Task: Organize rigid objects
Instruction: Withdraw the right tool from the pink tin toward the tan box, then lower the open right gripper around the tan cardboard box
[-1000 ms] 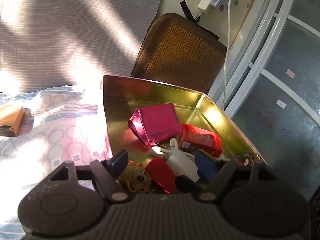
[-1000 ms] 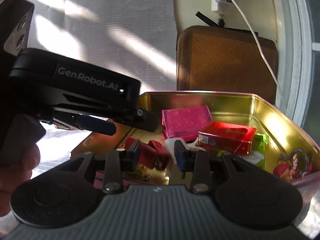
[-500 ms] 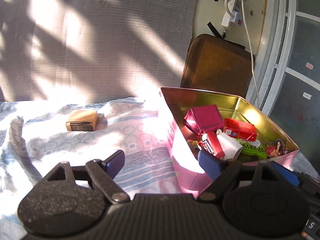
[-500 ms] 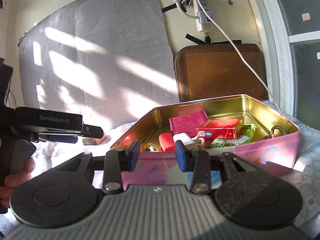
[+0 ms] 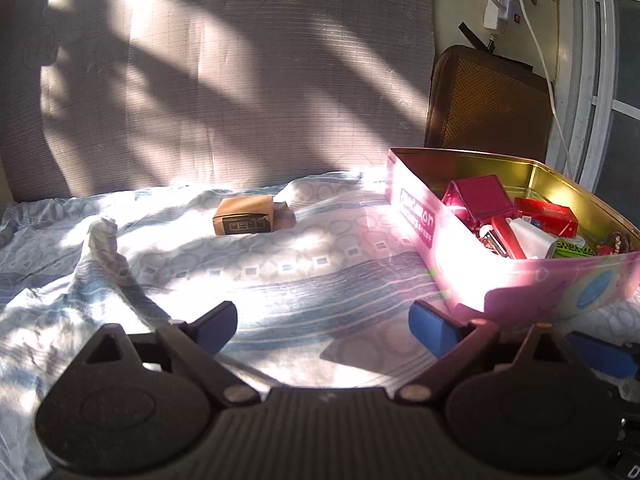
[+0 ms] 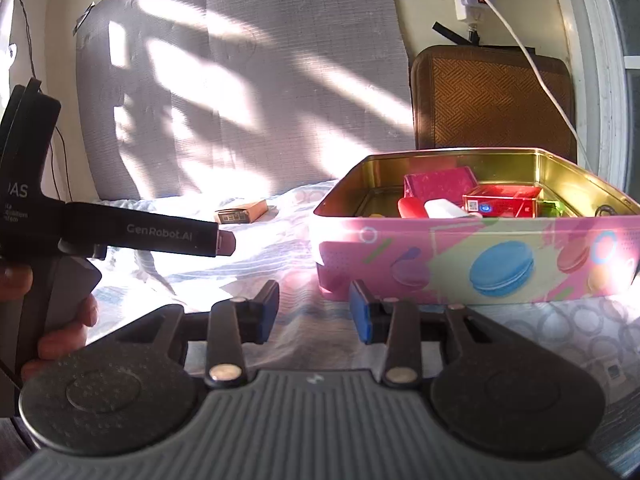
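A pink tin box (image 5: 520, 276) printed with macarons sits open on a blue-and-white patterned bedsheet (image 5: 280, 280), and everything else is placed from it. Inside the tin lie a magenta packet (image 5: 478, 196) toward the back, a red carton (image 5: 546, 216) beside it, a red clip-like piece (image 5: 506, 236), a white block (image 5: 534, 242) and a green wrapper (image 5: 572, 246) near the front wall. Out on the sheet, well to the left of the tin and apart from it, rests a small brown cardboard box (image 5: 244, 215) — the only loose item outside.

The left gripper (image 5: 322, 326) hangs over bare sheet in front of the tin's near-left corner; its blue-padded jaws are opening wide, with nothing between them. The right gripper (image 6: 314, 310) sits low before the tin's macaron-printed front wall, jaws partly apart and empty. From the right wrist view, a hand (image 6: 60, 320) grips the left gripper's black handle, left of the tin. Behind the tin stands a brown woven cushion (image 6: 492, 100) against the wall — a white cable (image 6: 532, 68) hangs across it.
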`<state>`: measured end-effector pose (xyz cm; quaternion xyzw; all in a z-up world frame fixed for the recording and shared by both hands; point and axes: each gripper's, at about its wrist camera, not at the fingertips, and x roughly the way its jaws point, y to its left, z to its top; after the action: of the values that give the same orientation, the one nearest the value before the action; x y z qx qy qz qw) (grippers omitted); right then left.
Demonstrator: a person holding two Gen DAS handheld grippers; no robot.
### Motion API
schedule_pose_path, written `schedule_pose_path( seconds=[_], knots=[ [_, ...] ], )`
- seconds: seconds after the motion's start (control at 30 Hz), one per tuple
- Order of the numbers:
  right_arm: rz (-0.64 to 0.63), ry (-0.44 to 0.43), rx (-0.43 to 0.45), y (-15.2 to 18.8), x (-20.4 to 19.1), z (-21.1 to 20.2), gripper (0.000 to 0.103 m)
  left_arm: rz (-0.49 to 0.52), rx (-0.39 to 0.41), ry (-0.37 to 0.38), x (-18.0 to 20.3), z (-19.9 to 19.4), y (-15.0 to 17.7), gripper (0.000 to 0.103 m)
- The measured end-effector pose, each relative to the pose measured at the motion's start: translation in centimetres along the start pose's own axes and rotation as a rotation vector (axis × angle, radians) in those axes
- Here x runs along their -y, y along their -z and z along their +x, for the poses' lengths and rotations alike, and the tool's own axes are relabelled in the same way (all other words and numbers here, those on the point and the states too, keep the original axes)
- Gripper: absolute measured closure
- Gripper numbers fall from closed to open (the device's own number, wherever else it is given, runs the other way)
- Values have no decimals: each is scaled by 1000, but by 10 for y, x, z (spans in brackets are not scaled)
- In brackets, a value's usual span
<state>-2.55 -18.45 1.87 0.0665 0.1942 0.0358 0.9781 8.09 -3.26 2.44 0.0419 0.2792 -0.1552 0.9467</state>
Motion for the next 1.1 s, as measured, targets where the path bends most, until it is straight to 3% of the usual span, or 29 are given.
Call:
schedule_pose_path(
  seconds=[0.33, 0.53, 0.83, 1.0, 1.1],
  knots=[
    [-73, -21, -48, -5, -31, 22, 61, 3, 3, -107, -44, 12, 4, 5],
    [-124, -46, -65, -11, -51, 42, 56, 17, 4, -221, -83, 24, 0, 5],
    [-121, -85, -116, -33, -76, 93, 56, -86, 23, -314, -123, 29, 0, 4],
    [-117, -67, -126, -52, -95, 142, 55, -227, -1, -327, -153, 30, 1, 3],
    [-93, -36, -120, -64, -103, 176, 45, -301, -22, -319, -167, 32, 3, 3]
  ],
)
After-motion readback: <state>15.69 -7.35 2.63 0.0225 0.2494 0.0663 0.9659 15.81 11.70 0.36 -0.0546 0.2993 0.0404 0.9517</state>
